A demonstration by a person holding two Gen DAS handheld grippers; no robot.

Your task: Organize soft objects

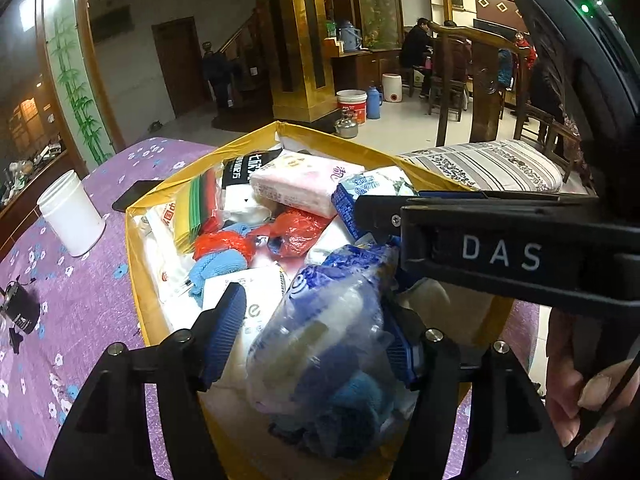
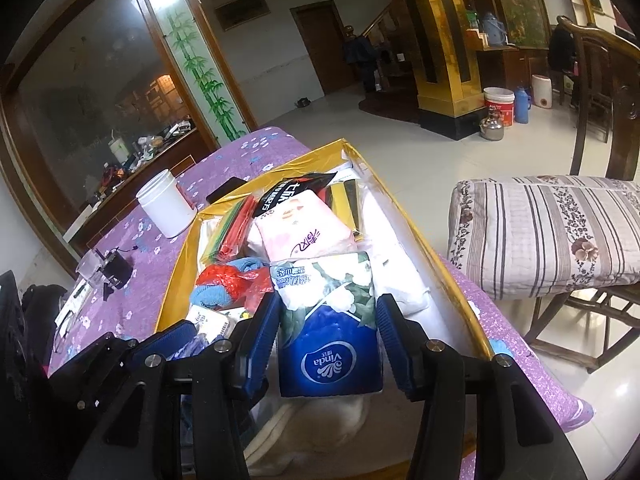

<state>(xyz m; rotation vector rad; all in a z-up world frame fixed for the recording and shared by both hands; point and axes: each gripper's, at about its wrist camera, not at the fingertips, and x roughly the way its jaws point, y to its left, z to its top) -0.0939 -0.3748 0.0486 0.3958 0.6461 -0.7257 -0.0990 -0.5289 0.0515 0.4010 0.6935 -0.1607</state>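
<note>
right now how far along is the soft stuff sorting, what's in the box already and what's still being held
Looks done: the gold box already holds the pink tissue pack, a red bag and blue cloth. In hand: the right gripper is clamped on the Vinda tissue pack; the clear blue bag sits between the left gripper's open jaws. Left: setting both down.

We see dim, soft indoor light. Edges bend and darken in both views. The floor (image 2: 440,168) shines faintly.
</note>
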